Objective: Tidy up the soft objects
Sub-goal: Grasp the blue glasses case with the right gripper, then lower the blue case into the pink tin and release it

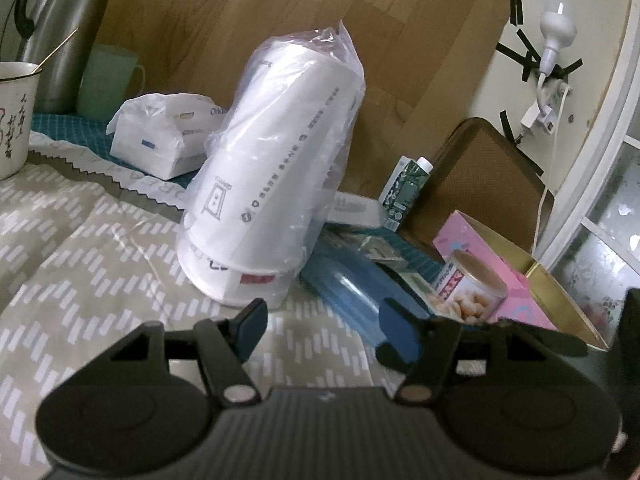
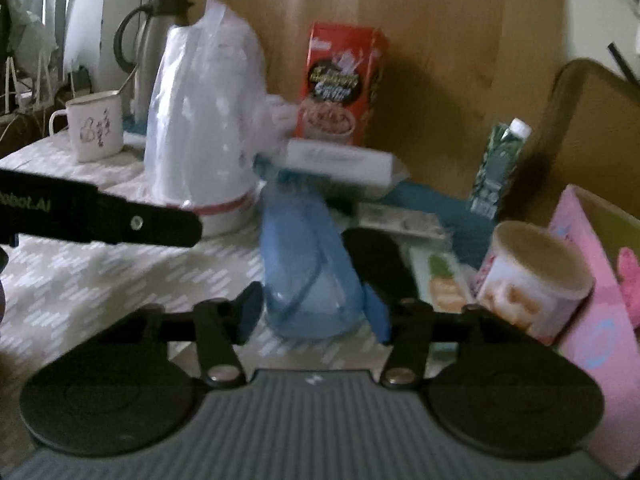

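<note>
Partly blurred: blue cup stack [image 2: 310, 280].

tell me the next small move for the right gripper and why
Probably close the right gripper on the blue plastic cup. The cup lies on its side on the patterned cloth, its wide end already between the open blue fingertips, which look near its sides. The left gripper is open and holds nothing, in front of the bagged paper cups.

ahead: bagged cup stack [image 1: 272, 168] blocks | right: blue sleeve [image 1: 352, 292], can [image 1: 468, 288] crowd | left: open cloth [image 1: 80, 248]
</note>
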A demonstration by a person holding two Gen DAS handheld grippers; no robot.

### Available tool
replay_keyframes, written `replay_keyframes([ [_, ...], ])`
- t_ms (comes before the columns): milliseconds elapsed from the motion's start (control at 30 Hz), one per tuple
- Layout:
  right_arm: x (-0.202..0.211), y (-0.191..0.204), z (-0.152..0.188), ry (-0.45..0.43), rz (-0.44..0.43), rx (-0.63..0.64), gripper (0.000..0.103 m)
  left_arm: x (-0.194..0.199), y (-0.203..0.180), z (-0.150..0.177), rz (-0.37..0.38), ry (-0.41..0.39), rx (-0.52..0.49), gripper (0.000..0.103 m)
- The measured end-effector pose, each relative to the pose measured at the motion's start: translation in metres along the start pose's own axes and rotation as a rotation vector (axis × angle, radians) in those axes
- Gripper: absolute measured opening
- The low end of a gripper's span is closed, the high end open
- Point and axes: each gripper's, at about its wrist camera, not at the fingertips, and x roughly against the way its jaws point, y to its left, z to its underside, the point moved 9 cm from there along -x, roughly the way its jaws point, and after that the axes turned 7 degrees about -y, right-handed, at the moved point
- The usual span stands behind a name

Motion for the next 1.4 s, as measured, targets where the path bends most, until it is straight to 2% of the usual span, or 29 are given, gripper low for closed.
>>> replay_keyframes([
  [167,0.04,0.007,0.016,-0.003,-0.038,0.037,0.056,0.0,-0.002,0.001,0.013,0.008,-0.003,0.073],
  [233,0.064,0.007,0.026,-0.01,-0.078,0.046,0.056,0.0,-0.005,0.002,0.024,0.015,-0.013,0.08],
  [333,0.099,0.003,0.045,0.016,-0.161,0.05,0.056,0.001,-0.014,0.006,0.053,0.032,-0.049,0.081],
  [400,0.124,-0.001,0.057,0.012,-0.168,0.064,0.056,0.002,-0.022,0.009,0.061,0.047,-0.085,0.081],
  [467,0.144,-0.012,0.068,0.009,-0.1,0.072,0.06,0.002,-0.032,0.016,0.08,0.072,-0.109,0.081],
  [533,0.154,-0.031,0.078,0.017,0.016,0.049,0.075,0.004,-0.045,0.023,0.11,0.097,-0.115,0.081],
  [600,0.16,-0.044,0.086,0.025,0.068,-0.002,0.075,0.004,-0.059,0.03,0.145,0.127,-0.112,0.081],
  [700,0.164,-0.044,0.088,0.017,0.052,-0.074,0.075,0.004,-0.077,0.043,0.179,0.179,-0.118,0.082],
  [867,0.151,-0.031,0.081,-0.008,0.023,-0.047,0.075,0.011,-0.092,0.058,0.161,0.215,-0.154,0.08],
  [967,0.141,-0.025,0.079,0.002,-0.008,-0.051,0.074,0.013,-0.095,0.067,0.182,0.242,-0.102,0.074],
  [1000,0.137,-0.022,0.079,0.006,-0.015,-0.052,0.075,0.013,-0.095,0.07,0.184,0.248,-0.081,0.075],
  [1067,0.141,-0.025,0.08,-0.007,0.003,-0.063,0.074,0.011,-0.103,0.071,0.174,0.245,-0.105,0.075],
  [1133,0.144,-0.036,0.081,-0.011,0.033,-0.098,0.061,0.007,-0.113,0.074,0.196,0.273,-0.113,0.074],
  [1233,0.157,-0.053,0.089,-0.011,0.059,-0.167,0.06,-0.004,-0.142,0.083,0.247,0.316,-0.143,0.074],
  [1400,0.195,-0.084,0.11,-0.027,0.185,-0.205,0.06,-0.026,-0.208,0.105,0.359,0.376,-0.235,0.074],
])
